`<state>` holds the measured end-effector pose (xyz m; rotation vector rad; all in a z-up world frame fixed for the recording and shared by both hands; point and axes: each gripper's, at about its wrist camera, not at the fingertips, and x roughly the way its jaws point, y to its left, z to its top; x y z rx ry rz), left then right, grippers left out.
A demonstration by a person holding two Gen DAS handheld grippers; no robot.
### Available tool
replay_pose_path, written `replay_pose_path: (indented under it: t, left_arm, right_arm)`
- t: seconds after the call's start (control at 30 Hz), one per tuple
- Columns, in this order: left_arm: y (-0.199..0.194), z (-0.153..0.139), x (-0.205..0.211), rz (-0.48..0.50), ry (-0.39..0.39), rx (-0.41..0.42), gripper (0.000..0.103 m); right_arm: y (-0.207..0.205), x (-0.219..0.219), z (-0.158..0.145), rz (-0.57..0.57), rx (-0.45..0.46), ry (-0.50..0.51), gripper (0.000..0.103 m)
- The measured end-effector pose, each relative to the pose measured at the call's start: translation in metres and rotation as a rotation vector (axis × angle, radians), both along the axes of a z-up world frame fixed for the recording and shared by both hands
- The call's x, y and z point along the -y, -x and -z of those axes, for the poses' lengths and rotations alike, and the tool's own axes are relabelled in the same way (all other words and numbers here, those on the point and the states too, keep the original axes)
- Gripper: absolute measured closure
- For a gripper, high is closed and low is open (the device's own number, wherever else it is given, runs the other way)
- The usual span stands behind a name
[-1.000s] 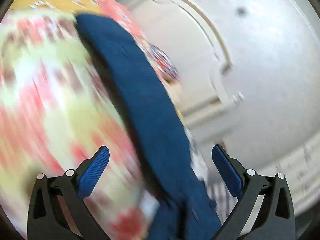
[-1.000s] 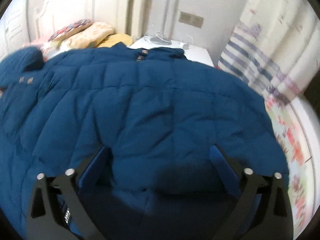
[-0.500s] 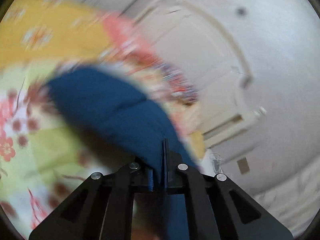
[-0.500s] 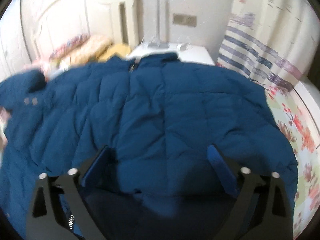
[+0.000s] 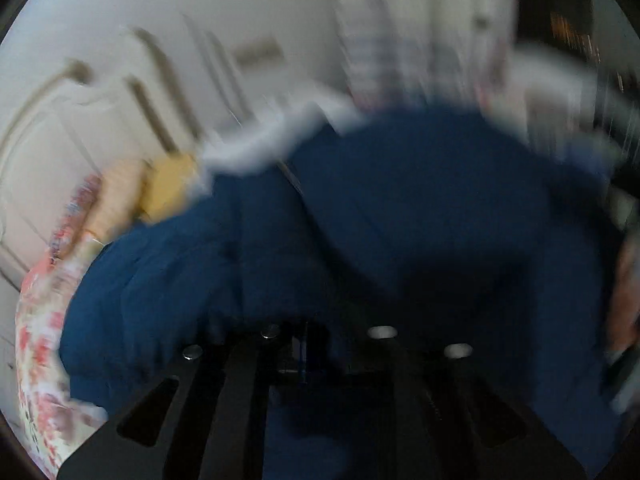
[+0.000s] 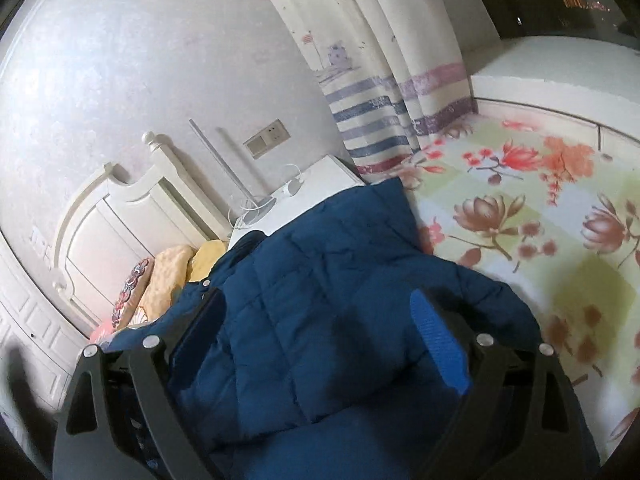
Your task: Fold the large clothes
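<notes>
A dark blue quilted puffer jacket [image 6: 328, 300] lies on a bed with a floral sheet [image 6: 540, 220]. In the right wrist view my right gripper [image 6: 320, 332] is open, its blue-padded fingers [image 6: 438, 344] spread over the jacket's bulk, touching or just above it. In the blurred left wrist view the jacket [image 5: 400, 220] fills the middle. My left gripper [image 5: 308, 352] is shut on a fold of the jacket, jaws pressed together at the bottom centre.
A white headboard [image 6: 120, 220] and pillows [image 6: 172, 276] stand at the left. A white nightstand [image 6: 304, 200] with a lamp and cable sits behind the jacket. A striped curtain [image 6: 380, 100] hangs beside it. Floral sheet lies open to the right.
My left gripper shut on the jacket sleeve and has swung fast across over the jacket body. My right gripper stayed open and tilted; its view turned toward the curtain.
</notes>
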<state>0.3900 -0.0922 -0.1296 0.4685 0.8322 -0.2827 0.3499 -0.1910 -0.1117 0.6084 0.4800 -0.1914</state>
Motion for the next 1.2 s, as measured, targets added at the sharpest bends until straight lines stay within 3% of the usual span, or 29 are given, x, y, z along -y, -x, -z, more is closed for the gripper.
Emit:
replay_pose_path:
  t: [0.07,0.13,0.2,0.23,0.3,0.37,0.4,0.47,0.53,0.57,0.6,0.63,0.67,0.73,0.83,0.93,1.03,1.13,1.2]
  left_arm:
    - [0.012,0.012,0.012,0.008,-0.099,0.120,0.074]
    - [0.016,0.011,0.013,0.018,-0.138,0.127,0.065]
    - [0.023,0.003,0.010,0.048,-0.161,0.125,0.033]
    - [0.033,-0.007,0.010,0.068,-0.185,0.166,0.023]
    - [0.053,-0.025,0.003,0.085,-0.191,0.279,0.016]
    - [0.072,-0.052,-0.016,0.081,-0.108,0.363,0.013]
    - [0.078,-0.067,-0.033,0.056,-0.015,0.383,0.005]
    - [0.080,-0.085,-0.072,-0.066,0.186,0.396,0.004]
    - [0.069,-0.085,-0.137,-0.311,0.439,0.325,0.004]
    - [0.064,-0.078,-0.162,-0.416,0.516,0.284,0.006]
    - [0.056,-0.066,-0.189,-0.527,0.576,0.220,0.009]
    - [0.051,-0.058,-0.203,-0.589,0.585,0.178,0.014]
    - [0.044,-0.045,-0.220,-0.672,0.561,0.117,0.025]
    - [0.039,-0.032,-0.234,-0.713,0.524,0.072,0.026]
    - [0.020,-0.015,-0.237,-0.692,0.483,0.008,0.026]
    - [0.023,-0.002,-0.242,-0.698,0.430,-0.003,0.019]
    - [0.024,0.013,-0.260,-0.726,0.511,-0.064,0.009]
    - [0.028,0.016,-0.261,-0.705,0.500,-0.058,0.008]
    - [0.028,0.015,-0.261,-0.702,0.500,-0.055,0.007]
  right_arm:
    - [-0.001,-0.002,0.002,-0.008,-0.003,-0.002,0.010]
    - [-0.003,-0.003,0.003,-0.020,-0.009,0.000,0.010]
    - [-0.006,-0.003,0.005,-0.028,-0.017,-0.005,0.010]
    - [-0.007,-0.003,0.006,-0.029,-0.021,-0.007,0.010]
    - [-0.008,-0.001,0.006,-0.028,-0.022,-0.015,0.010]
    - [-0.007,0.000,0.007,-0.026,-0.022,-0.021,0.010]
    - [-0.007,0.000,0.008,-0.026,-0.027,-0.021,0.010]
    - [-0.008,-0.001,0.008,-0.028,-0.032,-0.011,0.010]
    - [-0.011,-0.004,0.008,-0.040,-0.040,0.009,0.010]
    - [-0.012,-0.007,0.007,-0.045,-0.045,0.021,0.010]
    - [-0.013,-0.008,0.007,-0.050,-0.049,0.033,0.010]
    - [-0.014,-0.010,0.007,-0.054,-0.052,0.044,0.010]
    - [-0.015,-0.013,0.007,-0.058,-0.057,0.058,0.010]
    - [-0.017,-0.018,0.007,-0.066,-0.065,0.082,0.010]
    - [-0.021,-0.023,0.008,-0.082,-0.084,0.108,0.010]
    - [-0.026,-0.030,0.008,-0.108,-0.105,0.134,0.010]
    - [-0.021,-0.044,-0.002,-0.149,-0.052,0.183,0.017]
    - [-0.016,-0.092,-0.024,-0.304,0.020,0.299,0.018]
    - [-0.015,-0.154,-0.038,-0.475,0.040,0.496,0.018]
